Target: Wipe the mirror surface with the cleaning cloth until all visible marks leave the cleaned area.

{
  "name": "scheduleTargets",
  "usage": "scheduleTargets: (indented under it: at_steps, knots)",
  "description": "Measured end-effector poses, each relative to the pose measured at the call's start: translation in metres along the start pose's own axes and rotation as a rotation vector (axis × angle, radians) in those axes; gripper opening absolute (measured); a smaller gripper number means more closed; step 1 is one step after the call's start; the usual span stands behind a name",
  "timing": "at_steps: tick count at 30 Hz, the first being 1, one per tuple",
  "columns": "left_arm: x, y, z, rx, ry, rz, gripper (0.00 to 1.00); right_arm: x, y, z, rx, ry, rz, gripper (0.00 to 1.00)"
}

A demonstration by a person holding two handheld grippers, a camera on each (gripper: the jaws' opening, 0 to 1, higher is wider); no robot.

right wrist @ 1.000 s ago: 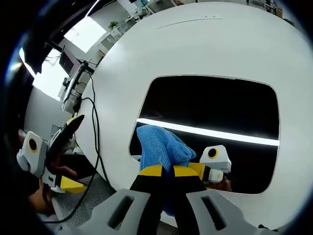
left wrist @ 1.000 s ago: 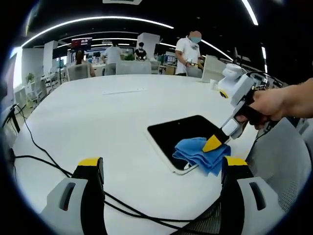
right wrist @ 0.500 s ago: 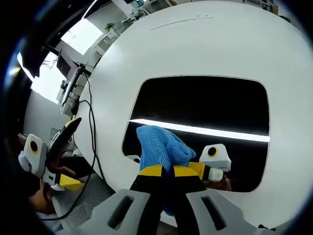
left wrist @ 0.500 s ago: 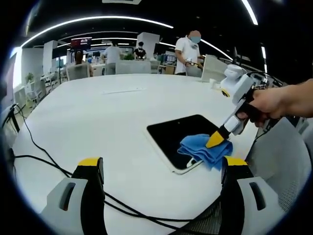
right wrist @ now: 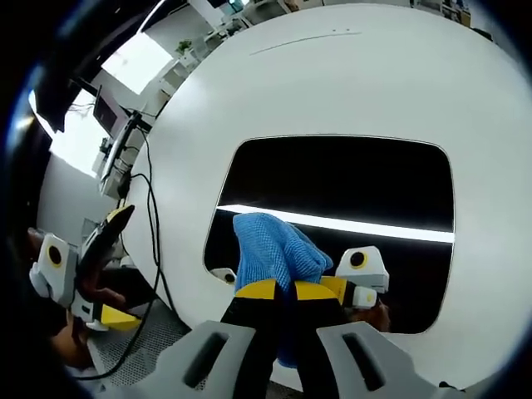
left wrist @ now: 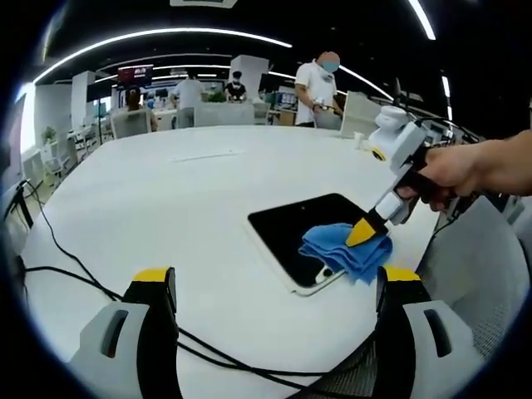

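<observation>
A dark rectangular mirror (left wrist: pixel 298 231) (right wrist: pixel 349 191) lies flat on the white table (left wrist: pixel 166 199) near its right edge. A blue cleaning cloth (left wrist: pixel 345 249) (right wrist: pixel 270 249) rests bunched on the mirror's near corner. My right gripper (right wrist: pixel 278 291) (left wrist: pixel 362 233) is shut on the cloth and presses it onto the glass; a hand holds it. The mirror reflects a ceiling light strip and the gripper. My left gripper (left wrist: pixel 274 283) stands open above the table's near edge, well short of the mirror. It also appears at the left (right wrist: pixel 104 278), off the table edge.
Black cables (left wrist: pixel 75 274) (right wrist: pixel 154 216) run across the table's near-left part. A grey chair (left wrist: pixel 474 274) stands right of the table. Several people (left wrist: pixel 318 90) and desks fill the far background. A sheet of paper (left wrist: pixel 208 154) lies further along the table.
The right gripper and cloth slid slightly back and forth on the mirror's near corner, now a little further left. The left gripper has kept still.
</observation>
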State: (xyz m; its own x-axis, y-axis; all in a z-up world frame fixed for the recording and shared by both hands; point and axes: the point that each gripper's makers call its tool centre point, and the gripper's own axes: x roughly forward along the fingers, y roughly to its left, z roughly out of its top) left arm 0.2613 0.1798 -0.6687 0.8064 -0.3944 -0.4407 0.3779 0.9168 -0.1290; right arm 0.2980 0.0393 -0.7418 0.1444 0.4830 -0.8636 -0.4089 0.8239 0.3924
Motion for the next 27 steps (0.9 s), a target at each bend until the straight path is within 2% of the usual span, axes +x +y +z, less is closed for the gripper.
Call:
scheduleTargets:
  at_steps: [27]
  knots:
    - [0.001, -0.001, -0.002, -0.001, 0.013, -0.004, 0.99, 0.006, -0.015, 0.037, -0.014, -0.033, -0.032, 0.0]
